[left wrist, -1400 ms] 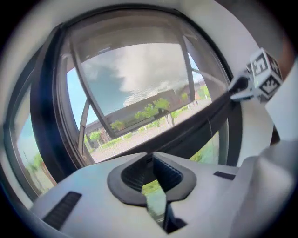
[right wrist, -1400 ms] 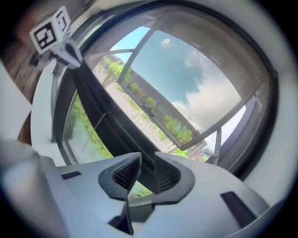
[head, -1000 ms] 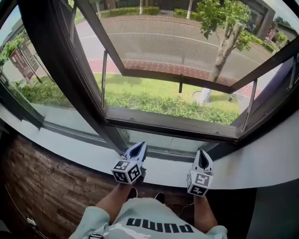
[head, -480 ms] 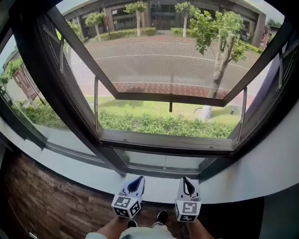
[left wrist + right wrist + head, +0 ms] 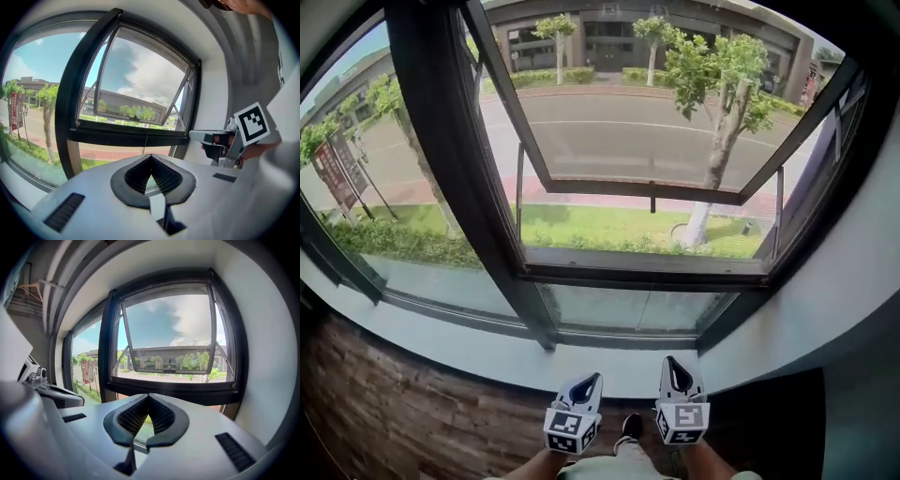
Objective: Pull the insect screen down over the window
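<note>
A person stood before the dark-framed window (image 5: 628, 277), its glass sash (image 5: 628, 141) swung outward, with both tools held low and well short of the white sill (image 5: 469, 339) below that window. The white left gripper (image 5: 592, 378) and its twin, the white right gripper (image 5: 672, 362), were each clenched tight, pads together on nothing and touching nothing. The insect screen could not be made out in any view; it may have sat rolled at the window's top, or already hung across the opening. A thin cord (image 5: 146, 143) dangled at the window's lower bar. If the pull was not yet done, the next move called for reaching to the screen's pull and clamping on it.
</note>
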Demonstrator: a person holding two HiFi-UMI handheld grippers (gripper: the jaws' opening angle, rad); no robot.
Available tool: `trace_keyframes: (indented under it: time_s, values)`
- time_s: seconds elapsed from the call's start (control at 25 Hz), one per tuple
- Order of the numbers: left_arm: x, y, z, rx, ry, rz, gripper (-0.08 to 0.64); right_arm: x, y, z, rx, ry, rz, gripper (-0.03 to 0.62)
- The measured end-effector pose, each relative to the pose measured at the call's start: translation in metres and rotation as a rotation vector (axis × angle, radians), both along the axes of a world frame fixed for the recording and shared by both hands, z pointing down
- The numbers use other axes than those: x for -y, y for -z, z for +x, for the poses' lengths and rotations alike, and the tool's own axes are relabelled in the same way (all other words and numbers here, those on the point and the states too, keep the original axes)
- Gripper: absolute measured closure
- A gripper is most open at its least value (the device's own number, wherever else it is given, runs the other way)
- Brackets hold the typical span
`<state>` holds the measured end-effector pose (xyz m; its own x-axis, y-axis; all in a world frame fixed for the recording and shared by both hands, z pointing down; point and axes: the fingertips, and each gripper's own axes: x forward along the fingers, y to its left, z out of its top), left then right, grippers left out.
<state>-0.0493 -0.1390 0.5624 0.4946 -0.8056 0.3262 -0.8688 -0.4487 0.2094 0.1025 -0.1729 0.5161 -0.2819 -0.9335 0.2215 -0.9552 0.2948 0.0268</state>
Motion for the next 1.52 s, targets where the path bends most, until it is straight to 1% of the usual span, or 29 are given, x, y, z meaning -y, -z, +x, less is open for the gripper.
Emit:
trace_keyframes:
  time_s: [0.2,0.28,0.4,0.48,0.56,0.64,0.8,0.88,1.0,1.08,1.24,1.32,1.4,1.52]
  values:
    - [-0.089,0.012,-0.048,0.010,-0.079,0.033,0.548,-0.089,-0.003,-0.054,0.057,-0.048,-0.063,0.584]
    - [-0.122,0.014,-0.071,0.006,-0.084,0.040,0.548,-0.130,-0.009,-0.079,0.068,-0.046,-0.097,0.584]
    - [-0.166,0.021,-0.100,-0.040,-0.082,0.011,0.546,-0.183,-0.006,-0.109,0.053,-0.029,-0.126,0.584]
    - [-0.190,0.021,-0.116,-0.039,-0.089,0.000,0.548,-0.206,0.002,-0.123,0.033,-0.015,-0.113,0.584]
    - [-0.210,0.016,-0.130,-0.014,-0.085,0.000,0.548,-0.223,0.011,-0.133,0.017,-0.004,-0.092,0.584]
    - [-0.231,0.013,-0.137,-0.007,-0.074,-0.019,0.548,-0.237,0.020,-0.134,0.006,0.000,-0.073,0.585]
    - [-0.270,0.012,-0.131,-0.063,-0.050,-0.049,0.548,-0.266,0.032,-0.121,0.006,0.001,-0.047,0.584]
    - [-0.285,0.013,-0.120,-0.084,-0.042,-0.054,0.548,-0.284,0.036,-0.108,0.010,-0.003,-0.031,0.584]
    - [-0.304,0.024,-0.084,-0.109,-0.051,-0.018,0.546,-0.315,0.043,-0.074,0.016,-0.016,-0.003,0.584]
    - [-0.319,0.033,-0.048,-0.112,-0.074,0.010,0.548,-0.339,0.044,-0.046,0.015,-0.021,0.013,0.584]
    - [-0.362,0.047,0.038,-0.119,-0.131,0.049,0.547,-0.395,0.037,0.018,0.017,-0.017,0.029,0.584]
    - [-0.388,0.045,0.078,-0.132,-0.147,0.026,0.548,-0.421,0.032,0.046,0.025,-0.009,0.020,0.584]
    - [-0.417,0.037,0.108,-0.130,-0.158,-0.009,0.548,-0.447,0.029,0.069,0.035,0.009,0.012,0.584]
    - [-0.457,0.034,0.131,-0.077,-0.132,-0.012,0.548,-0.483,0.031,0.100,0.044,0.038,0.010,0.584]
